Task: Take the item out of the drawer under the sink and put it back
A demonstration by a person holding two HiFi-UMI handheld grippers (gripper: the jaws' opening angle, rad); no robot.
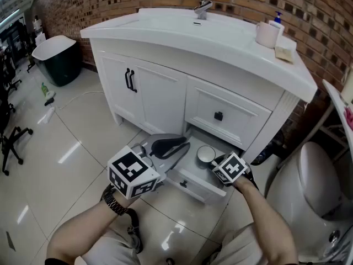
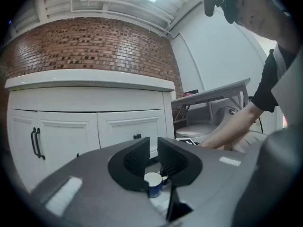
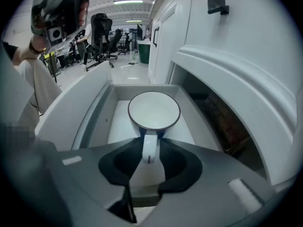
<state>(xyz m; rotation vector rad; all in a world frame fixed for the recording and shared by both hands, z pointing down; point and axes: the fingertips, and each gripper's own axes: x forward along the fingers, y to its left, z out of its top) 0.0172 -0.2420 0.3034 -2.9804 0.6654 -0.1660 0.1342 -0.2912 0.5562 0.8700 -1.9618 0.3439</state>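
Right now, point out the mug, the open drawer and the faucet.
mug (image 3: 154,111), right gripper view, the inside of its white bowl.
drawer (image 3: 97,105), right gripper view, its left inner wall.
faucet (image 1: 202,7), head view, its chrome body.

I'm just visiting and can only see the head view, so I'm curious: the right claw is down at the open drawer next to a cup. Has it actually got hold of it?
Observer: Yes. The right gripper view shows the right claw closed on the white handle of the mug.
Visitor: From up here the cup looks all white. Is it?
Observer: Only inside. The left gripper view catches its outer wall, which is blue.
Visitor: And is the left claw carrying anything?
Observer: No. In its own view the left claw is open with nothing between the jaws. It points towards the mug from a distance.
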